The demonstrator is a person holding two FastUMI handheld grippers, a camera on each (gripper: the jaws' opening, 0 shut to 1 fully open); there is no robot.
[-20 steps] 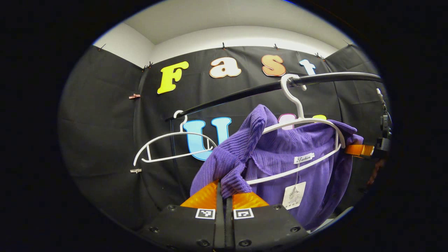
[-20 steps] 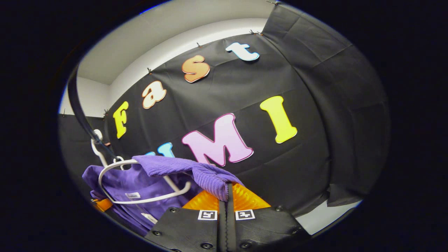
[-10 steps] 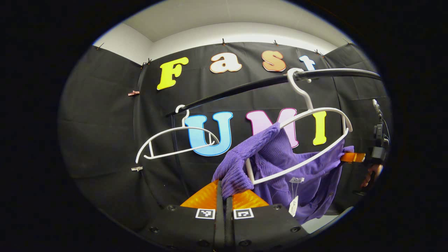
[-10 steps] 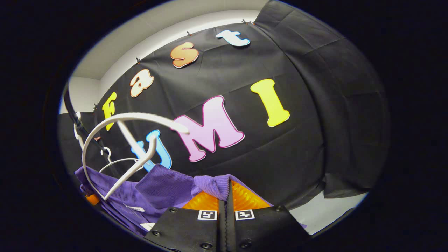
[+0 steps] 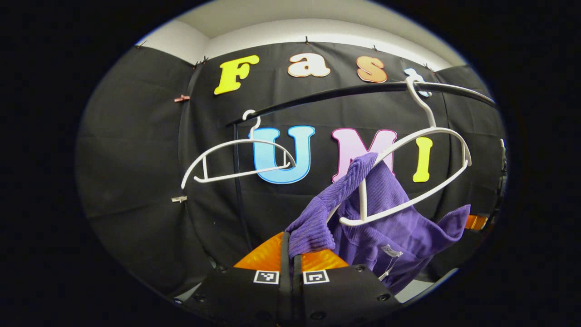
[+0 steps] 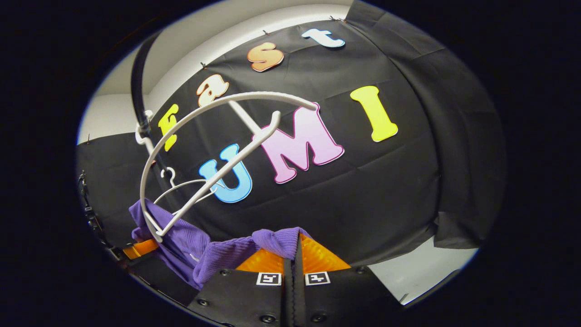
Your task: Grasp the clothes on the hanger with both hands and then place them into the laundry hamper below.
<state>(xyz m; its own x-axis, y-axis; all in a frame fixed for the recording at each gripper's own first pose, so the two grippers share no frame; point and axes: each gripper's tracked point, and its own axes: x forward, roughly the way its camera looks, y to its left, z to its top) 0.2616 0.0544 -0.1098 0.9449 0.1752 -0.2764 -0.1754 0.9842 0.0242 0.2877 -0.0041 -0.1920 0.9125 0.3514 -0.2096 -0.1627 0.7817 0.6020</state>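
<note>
A purple ribbed garment hangs low, with one shoulder still hooked over the near end of a white hanger on the black rail. My left gripper is shut on a fold of the garment at the bottom of the left gripper view. The right gripper holds the garment's far side at the right edge. In the right gripper view my right gripper is shut on purple cloth, and the garment sags to the left under the tilted hanger. The left gripper shows beyond it.
A second, bare white hanger hangs on the rail's left part, also seen as the small hanger behind. The rail curves overhead. Black cloth walls close the booth, with pale floor at the lower right.
Both grippers have pulled the garment downward. Its right shoulder has slid off the hanger, which now stands mostly bare and tilted, and the cloth hangs lower.
</note>
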